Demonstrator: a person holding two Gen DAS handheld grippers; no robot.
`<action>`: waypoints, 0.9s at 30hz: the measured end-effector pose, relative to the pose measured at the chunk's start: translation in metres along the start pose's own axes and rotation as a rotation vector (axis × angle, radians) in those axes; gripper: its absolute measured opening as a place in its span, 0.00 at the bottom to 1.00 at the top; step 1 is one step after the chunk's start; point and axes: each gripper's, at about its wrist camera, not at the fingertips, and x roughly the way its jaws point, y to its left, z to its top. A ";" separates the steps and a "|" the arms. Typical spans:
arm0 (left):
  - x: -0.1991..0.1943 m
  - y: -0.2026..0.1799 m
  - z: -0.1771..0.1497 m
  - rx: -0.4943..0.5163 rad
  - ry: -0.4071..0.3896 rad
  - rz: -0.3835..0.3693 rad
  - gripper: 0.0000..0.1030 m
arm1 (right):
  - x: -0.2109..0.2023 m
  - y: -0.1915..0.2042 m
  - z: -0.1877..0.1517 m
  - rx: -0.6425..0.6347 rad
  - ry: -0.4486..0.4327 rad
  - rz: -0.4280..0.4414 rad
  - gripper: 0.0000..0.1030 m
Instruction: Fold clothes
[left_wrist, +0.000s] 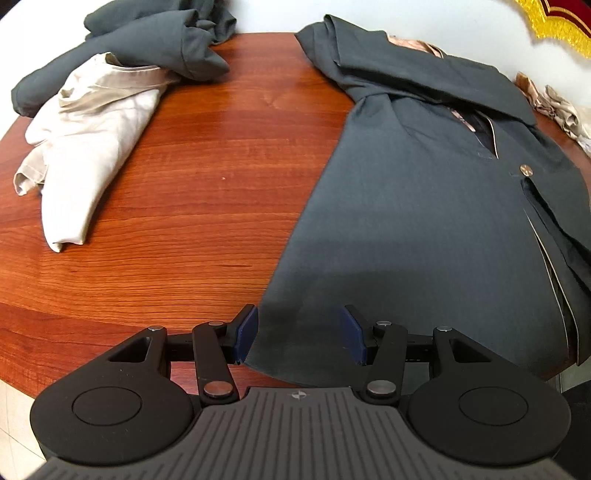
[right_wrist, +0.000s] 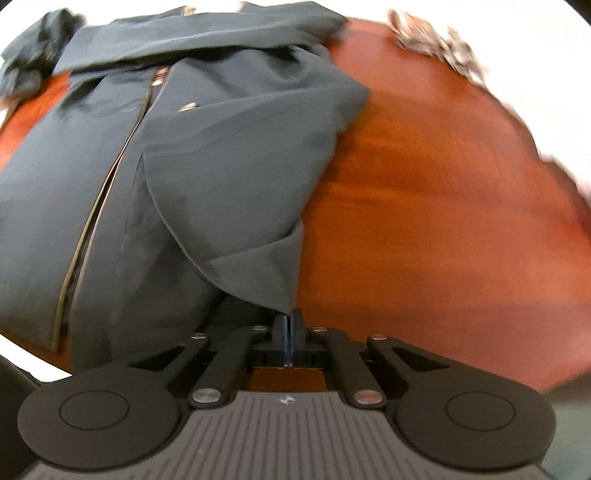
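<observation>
- The dark grey-green garment (left_wrist: 424, 206) lay spread flat on the right part of the round wooden bench (left_wrist: 207, 192), its front opening edged with pale piping and a round metal button (left_wrist: 525, 169) beside that opening; its near hem reached the near edge of the bench.
- In the right wrist view the same garment (right_wrist: 122, 177) filled the left half, with its right side panel folded inward over the front and drawn to a point at the near end.
- The right claw (right_wrist: 290, 334) stood pressed together, its blue pads clamped on the tip of that folded corner; the picture was blurred.
- The left claw (left_wrist: 300, 334) stood apart over the near left corner of the garment, one blue pad at the hem's left edge and the other above the cloth; whether the pads touched the cloth could not be told.
- A crumpled cream garment (left_wrist: 85, 155) lay on the far left of the bench, well apart from the spread one.
- A second dark garment (left_wrist: 155, 40) lay bunched at the far edge, partly over the cream one.
- A small patterned cloth (left_wrist: 554, 107) lay at the far right.
</observation>
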 end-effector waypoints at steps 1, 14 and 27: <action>0.000 0.000 0.000 -0.001 0.002 0.001 0.51 | -0.004 -0.003 -0.002 0.044 0.008 0.040 0.00; -0.005 0.022 -0.004 -0.016 0.011 0.022 0.51 | -0.007 0.009 -0.002 -0.005 0.020 0.004 0.27; 0.008 0.030 -0.017 -0.046 0.073 0.007 0.44 | -0.013 0.018 0.013 -0.040 -0.013 -0.005 0.33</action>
